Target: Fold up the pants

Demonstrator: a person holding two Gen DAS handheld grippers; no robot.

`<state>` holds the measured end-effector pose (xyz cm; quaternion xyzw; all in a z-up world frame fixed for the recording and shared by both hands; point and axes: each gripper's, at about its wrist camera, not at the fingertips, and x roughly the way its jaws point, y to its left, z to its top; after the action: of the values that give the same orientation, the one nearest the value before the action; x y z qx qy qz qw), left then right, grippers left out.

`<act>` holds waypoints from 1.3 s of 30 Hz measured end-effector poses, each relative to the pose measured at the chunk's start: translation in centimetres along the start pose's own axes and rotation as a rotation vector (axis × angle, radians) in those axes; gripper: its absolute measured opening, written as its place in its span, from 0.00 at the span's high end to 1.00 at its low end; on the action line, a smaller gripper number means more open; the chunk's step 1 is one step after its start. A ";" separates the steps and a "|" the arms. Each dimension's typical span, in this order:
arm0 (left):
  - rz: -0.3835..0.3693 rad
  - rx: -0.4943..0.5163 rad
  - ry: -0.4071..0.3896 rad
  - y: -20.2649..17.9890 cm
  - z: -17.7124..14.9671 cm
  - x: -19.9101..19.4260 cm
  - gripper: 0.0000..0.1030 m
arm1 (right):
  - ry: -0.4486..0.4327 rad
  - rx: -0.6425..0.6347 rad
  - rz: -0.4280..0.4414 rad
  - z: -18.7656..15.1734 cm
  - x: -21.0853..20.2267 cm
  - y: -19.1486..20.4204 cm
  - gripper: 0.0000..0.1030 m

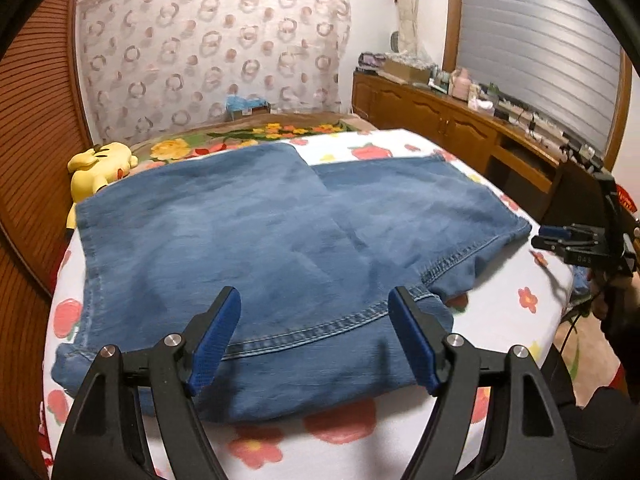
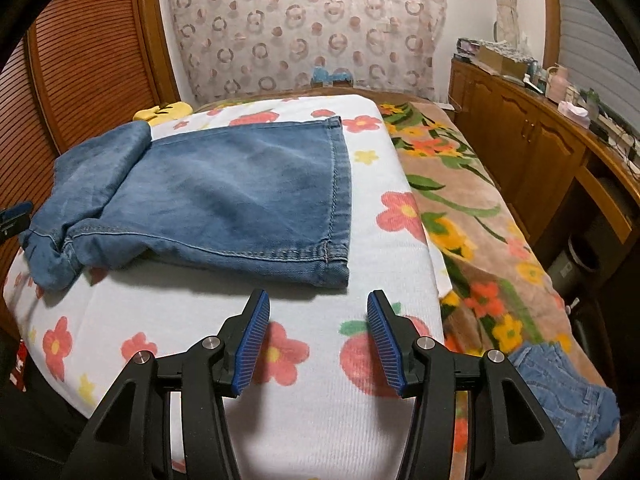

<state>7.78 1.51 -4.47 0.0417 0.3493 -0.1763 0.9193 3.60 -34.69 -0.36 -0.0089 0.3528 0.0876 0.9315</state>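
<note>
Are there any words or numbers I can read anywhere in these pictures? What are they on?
Right tongs: small pale marks on the black body, maybe three characters, too blurred to read.
Red tag at the right edge: yellowish marks, too blurred to read.
Boxes on the wooden cabinet: any print is too small to read.
Jeans, yellow plush toy and flowered towel: no writing shows.

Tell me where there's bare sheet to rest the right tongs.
Bare floral sheet lies between the jeans hem and the right tongs, plus a strip between the hem and the brown blanket. It is crowded leftward, at the bunched denim by the left tongs.
</note>
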 end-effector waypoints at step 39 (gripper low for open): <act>0.093 -0.128 -0.046 5.1 -1.3 -3.0 0.25 | -0.253 -0.144 0.321 9.6 -2.8 8.9 0.90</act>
<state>6.68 7.42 -3.70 -0.0051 0.3363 -0.1117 0.9351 6.38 -25.65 9.10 -0.0081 0.2226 0.2605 0.9394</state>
